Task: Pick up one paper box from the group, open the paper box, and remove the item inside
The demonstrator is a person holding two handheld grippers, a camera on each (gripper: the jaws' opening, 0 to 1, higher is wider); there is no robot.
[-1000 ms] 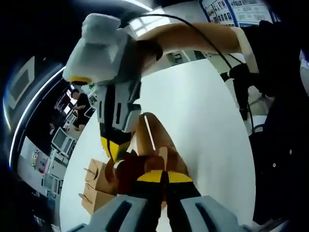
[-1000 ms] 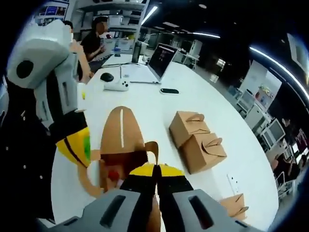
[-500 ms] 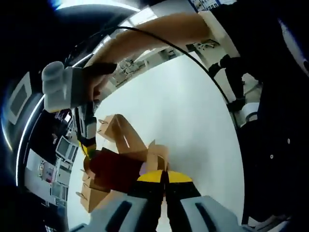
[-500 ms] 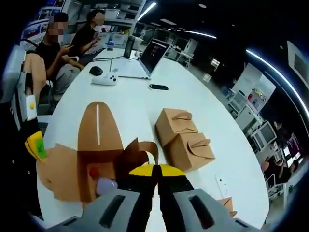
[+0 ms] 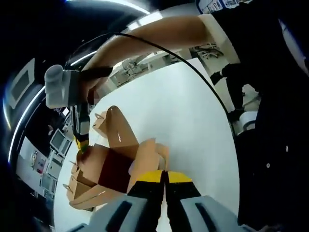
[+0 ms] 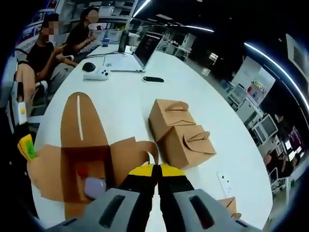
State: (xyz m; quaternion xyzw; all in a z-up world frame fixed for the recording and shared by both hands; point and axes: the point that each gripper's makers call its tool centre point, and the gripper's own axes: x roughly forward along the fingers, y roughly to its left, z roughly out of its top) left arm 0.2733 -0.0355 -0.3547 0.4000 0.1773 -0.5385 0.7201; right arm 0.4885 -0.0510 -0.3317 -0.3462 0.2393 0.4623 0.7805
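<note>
Paper box [image 6: 87, 164] now lies wide open on the white worktop [image 6: 193, 96], its flaps spread flat and the long slotted lid flap pointing away. A second ago those flaps stood half folded over the opening; since then they have been drawn apart, so the inside is bared. In the right gripper view a small pale purple item [image 6: 94, 186] and a red one [image 6: 82, 171] sit on the box floor. The right hand-held gripper [image 6: 155, 170] is clenched on the edge of the near side flap [image 6: 130, 153], jaws pressed together. The left hand-held gripper [image 5: 163, 175] is likewise clenched on the opposite flap [image 5: 149, 157], seen in the left gripper view. The opening step looks finished; what remains, I judge, is letting go of a flap and reaching in for the item. Two closed boxes [image 6: 181, 130] stand just beside the open one, touching each other.
</note>
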